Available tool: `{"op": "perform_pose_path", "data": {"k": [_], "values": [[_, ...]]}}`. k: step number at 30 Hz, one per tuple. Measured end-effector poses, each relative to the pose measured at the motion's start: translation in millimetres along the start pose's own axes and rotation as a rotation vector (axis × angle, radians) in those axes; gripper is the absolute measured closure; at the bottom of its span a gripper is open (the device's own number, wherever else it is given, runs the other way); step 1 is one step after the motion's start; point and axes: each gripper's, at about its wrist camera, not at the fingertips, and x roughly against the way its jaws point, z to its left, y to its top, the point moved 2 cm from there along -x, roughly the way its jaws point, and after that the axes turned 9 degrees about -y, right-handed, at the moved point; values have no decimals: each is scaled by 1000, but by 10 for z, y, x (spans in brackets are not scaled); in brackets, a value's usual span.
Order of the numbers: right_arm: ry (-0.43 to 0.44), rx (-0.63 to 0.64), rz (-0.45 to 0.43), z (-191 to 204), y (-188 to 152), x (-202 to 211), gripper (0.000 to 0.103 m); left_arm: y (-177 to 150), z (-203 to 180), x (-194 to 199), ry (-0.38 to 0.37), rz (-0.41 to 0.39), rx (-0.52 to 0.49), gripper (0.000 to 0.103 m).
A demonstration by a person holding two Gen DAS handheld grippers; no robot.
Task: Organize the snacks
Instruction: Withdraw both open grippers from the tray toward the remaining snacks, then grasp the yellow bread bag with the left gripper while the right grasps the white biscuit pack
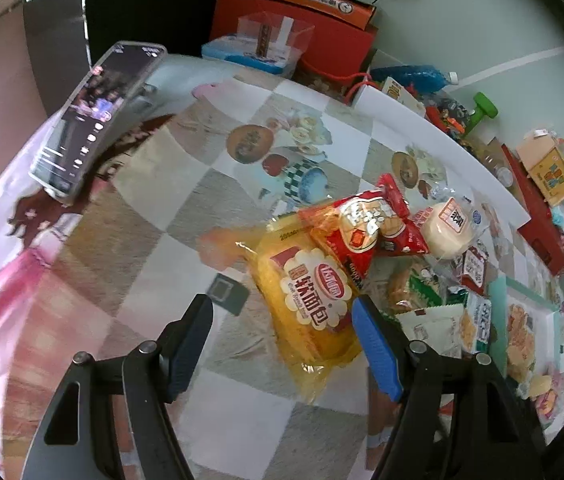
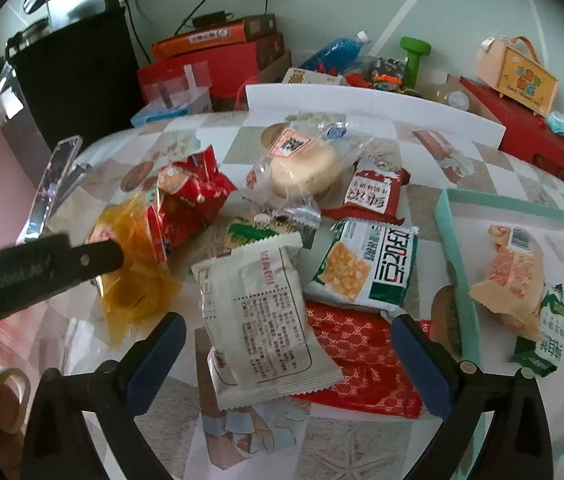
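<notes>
A pile of wrapped snacks lies on the patterned tablecloth. My left gripper [image 1: 282, 316] is open over a yellow soft-bread packet [image 1: 310, 300]; its right finger is at the packet's edge and its left finger stands clear. Beyond the bread lie a red biscuit bag [image 1: 366, 224] and a round white cake [image 1: 448, 226]. My right gripper [image 2: 288, 332] is open above a white packet [image 2: 261, 320] that rests on a red wrapper [image 2: 362, 364]; neither finger touches it. A green-and-white cracker bag [image 2: 366, 268] lies just past it. The left gripper's arm [image 2: 61, 264] shows at the left.
A teal tray [image 2: 454, 240] at the right holds a few wrapped snacks [image 2: 514, 276]. A phone on a stand [image 1: 93, 120] sits at the left. A white board [image 2: 362, 104], red boxes [image 2: 522, 128] and clutter line the back edge by the wall.
</notes>
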Motion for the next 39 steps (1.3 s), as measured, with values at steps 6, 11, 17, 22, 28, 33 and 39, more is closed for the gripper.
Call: {"op": "perform_pose_path", "data": {"k": [6, 11, 17, 22, 28, 33, 39], "values": [[-18, 26, 5, 31, -26, -46, 0, 27, -63, -78, -18, 6, 7, 30], [-32, 51, 2, 58, -38, -58, 0, 50, -96, -117, -22, 1, 2, 30], [-33, 53, 5, 42, -35, -65, 0, 64, -107, -171, -31, 6, 10, 30], [-30, 50, 14, 21, -40, -77, 0, 84, -184, -142, -25, -15, -15, 30], [-29, 52, 13, 15, -43, -71, 0, 87, -95, -230, 15, -1, 3, 30], [-26, 47, 5, -11, -35, -47, 0, 77, -7, -221, 32, 7, 21, 30], [-5, 46, -9, -32, -26, -15, 1, 71, 112, -158, 86, 4, 27, 30]]}}
